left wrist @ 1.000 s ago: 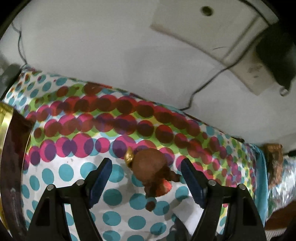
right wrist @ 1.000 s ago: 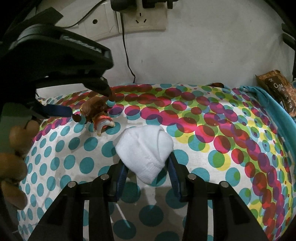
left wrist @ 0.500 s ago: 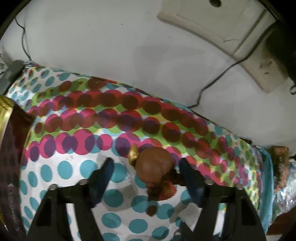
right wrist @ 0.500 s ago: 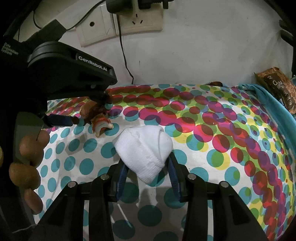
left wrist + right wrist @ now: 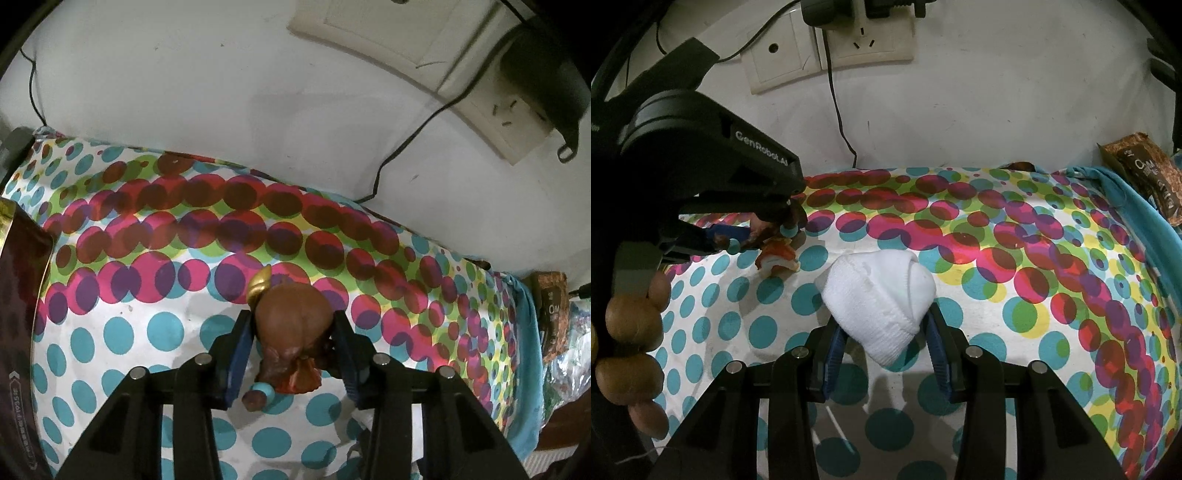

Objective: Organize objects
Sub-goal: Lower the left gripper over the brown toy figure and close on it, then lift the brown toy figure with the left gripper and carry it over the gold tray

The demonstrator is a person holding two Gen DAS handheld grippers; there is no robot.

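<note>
Things are counted first: one brown toy figure [image 5: 291, 325], one white sock [image 5: 877, 299], two tongs, one dotted cloth [image 5: 147, 332] over the table, and one brown snack packet [image 5: 1145, 177] by the wall.

The left tongs [image 5: 293, 326] are closing, and the toy figure is seen between the blue pads, which look to be touching its round brown head on both sides. The right tongs [image 5: 882, 328] are closed on the white sock, which is held up off the cloth; its shadow is seen below it.

In the left wrist view the toy is seen from above, near the middle of the picture. A gold horn sticks up from its head toward 11 o'clock. Its orange skirt and a small blue-tipped foot point toward 6 o'clock, so its long axis runs from 12 to 6. A dark box with a gold edge [image 5: 18, 332] is seen only here, at 9 o'clock.

In the right wrist view the same toy is mostly hidden behind the left tongs [image 5: 757, 236] at 10 o'clock; only its orange and white bottom is plain. A person's fingers [image 5: 631, 350] are seen only here, at 8 o'clock. The wall sockets [image 5: 831, 40] at 12 o'clock are seen best here. The sock's closed end points toward 12 o'clock and its cuff toward 6 o'clock.
</note>
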